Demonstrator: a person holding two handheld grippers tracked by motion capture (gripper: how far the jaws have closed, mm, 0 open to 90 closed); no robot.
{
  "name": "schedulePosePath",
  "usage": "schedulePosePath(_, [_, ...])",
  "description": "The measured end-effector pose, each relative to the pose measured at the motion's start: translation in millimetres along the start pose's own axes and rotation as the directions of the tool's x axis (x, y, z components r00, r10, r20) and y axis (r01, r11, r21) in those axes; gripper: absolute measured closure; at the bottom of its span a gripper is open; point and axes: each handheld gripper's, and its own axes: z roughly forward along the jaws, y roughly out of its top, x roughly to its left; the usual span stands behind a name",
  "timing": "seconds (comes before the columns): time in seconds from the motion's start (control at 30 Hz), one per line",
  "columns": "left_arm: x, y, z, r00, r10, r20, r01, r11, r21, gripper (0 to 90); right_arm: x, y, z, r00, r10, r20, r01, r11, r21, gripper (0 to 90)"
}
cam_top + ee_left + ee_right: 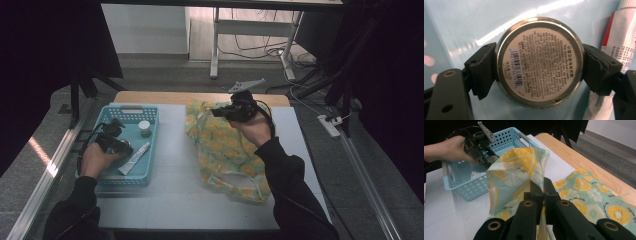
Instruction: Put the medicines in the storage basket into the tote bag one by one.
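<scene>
**Tin to bag**

Left gripper [539,75] clamps the round tin [539,61] inside the blue basket [150,165]. Right gripper [541,188] pinches the fruit-print bag [519,170] rim, lifted. Best: lift tin level, widen the bag mouth first.

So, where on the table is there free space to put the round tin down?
Free: the white strip between the blue basket and the lemon-print bag, and the front of the table between the person's arms. Crowded: the basket, with a tube, a small jar and the left gripper holding the round tin.
</scene>
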Motion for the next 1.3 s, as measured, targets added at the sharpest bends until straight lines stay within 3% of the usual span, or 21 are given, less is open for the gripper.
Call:
schedulePosePath(0.13, [1.3,-0.5,-3.7,0.9999,-0.011,0.007,0.011,0.9996,-0.027,20.8,-1.0,-0.7,-0.8,1.0000,0.001,0.002,-0.001,1.000,-0.001,89.4])
schedulePosePath(0.3, [4.9,-1.7,-17.2,0.9994,-0.019,0.028,0.022,0.9953,-0.094,20.8,-1.8,-0.9,-1.4,1.0000,0.004,0.004,-0.004,1.000,-0.005,89.4])
schedulePosePath(0.63, [-6.9,-11.7,-48.8,0.9920,0.072,0.104,-0.047,0.9729,-0.226,20.7,-2.3,-1.4,0.3,1.0000,0.004,0.006,-0.004,1.000,-0.002,89.4])
schedulePosePath(1.0, [-38.5,-20.0,-78.9,0.9718,0.198,0.129,-0.148,0.9360,-0.319,20.7,-3.9,-2.6,2.2,0.9999,0.007,0.011,-0.007,1.000,0.000,89.4])
schedulePosePath(1.3, [-65.9,-22.0,-93.0,0.9455,0.287,0.153,-0.215,0.9046,-0.368,20.7,-4.1,-2.8,3.6,0.9999,0.008,0.011,-0.008,1.000,-0.001,89.4])
